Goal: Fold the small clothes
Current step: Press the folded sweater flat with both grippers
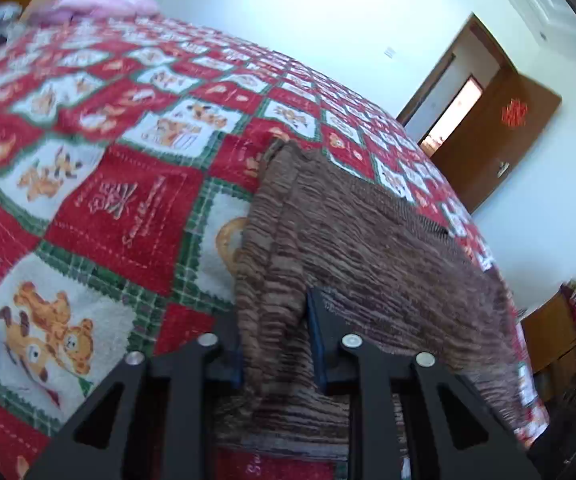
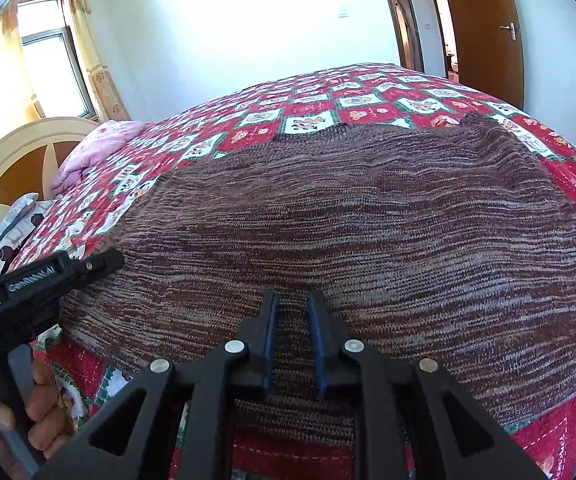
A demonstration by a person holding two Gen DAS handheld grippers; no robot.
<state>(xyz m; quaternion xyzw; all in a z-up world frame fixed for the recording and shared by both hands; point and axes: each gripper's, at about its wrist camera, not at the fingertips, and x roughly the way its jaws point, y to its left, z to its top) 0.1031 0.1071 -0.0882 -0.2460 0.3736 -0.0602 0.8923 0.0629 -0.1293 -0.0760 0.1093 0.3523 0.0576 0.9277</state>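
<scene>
A brown knitted sweater (image 2: 348,220) lies spread on a bed with a red, white and green patchwork quilt (image 2: 368,92). My right gripper (image 2: 293,304) is shut on the sweater's near hem, cloth pinched between its blue pads. My left gripper (image 1: 274,300) is shut on the sweater (image 1: 368,248) at its near left edge, with a bunched fold between its fingers. The left gripper also shows in the right wrist view (image 2: 104,262), at the sweater's left edge, with the hand that holds it (image 2: 44,408) below.
The quilt (image 1: 108,200) stretches far to the left and back. A pink pillow (image 2: 96,148) and a cream headboard (image 2: 20,148) are at the bed's far left. A brown door (image 2: 484,28) stands at the far right, a window (image 2: 48,64) at the left.
</scene>
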